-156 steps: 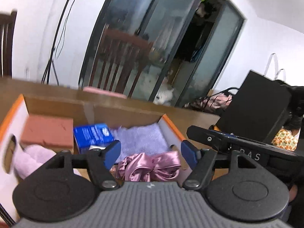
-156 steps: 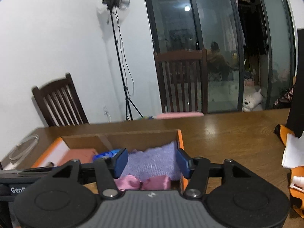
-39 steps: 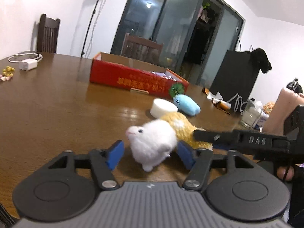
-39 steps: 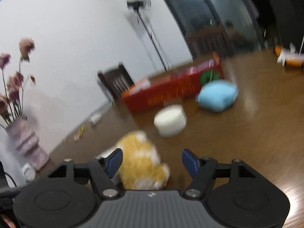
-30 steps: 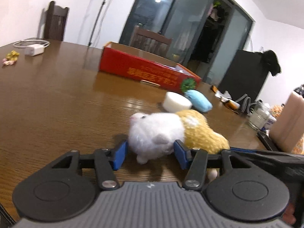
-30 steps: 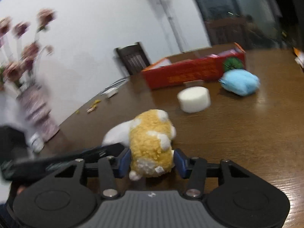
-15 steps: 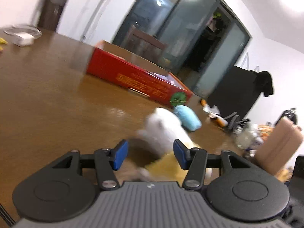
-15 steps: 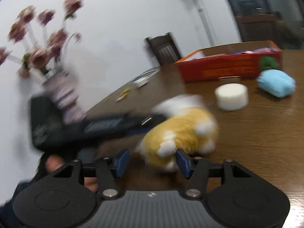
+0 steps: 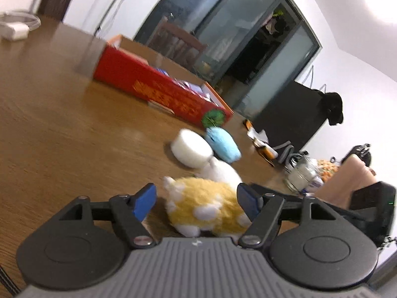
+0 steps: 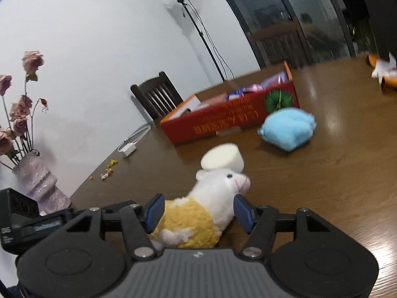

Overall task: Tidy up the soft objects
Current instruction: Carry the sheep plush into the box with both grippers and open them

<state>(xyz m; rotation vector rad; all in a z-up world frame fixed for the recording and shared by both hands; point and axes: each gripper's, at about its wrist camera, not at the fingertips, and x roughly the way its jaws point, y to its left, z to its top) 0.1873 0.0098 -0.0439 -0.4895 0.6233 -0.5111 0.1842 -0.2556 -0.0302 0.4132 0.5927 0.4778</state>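
Both sets of jaws are opening around the yellow-and-white plush animal (image 9: 208,206); it, the blue plush (image 10: 287,129) and the white foam puck (image 10: 223,160) are lying outside the red cardboard box (image 10: 223,121).

Two low fisheye views, each looking forward along its gripper, tilted slightly down and close over a wooden table (image 9: 62,129). Both share the plush toy (image 9: 206,206) (image 10: 196,216) close at 6 o'clock and the red box (image 9: 158,92) (image 10: 230,119) farther off around 12 o'clock.

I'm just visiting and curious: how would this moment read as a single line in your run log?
left fingers: opening around yellow-and-white plush | right fingers: opening around same plush | plush: on table | red box: beyond, not reached
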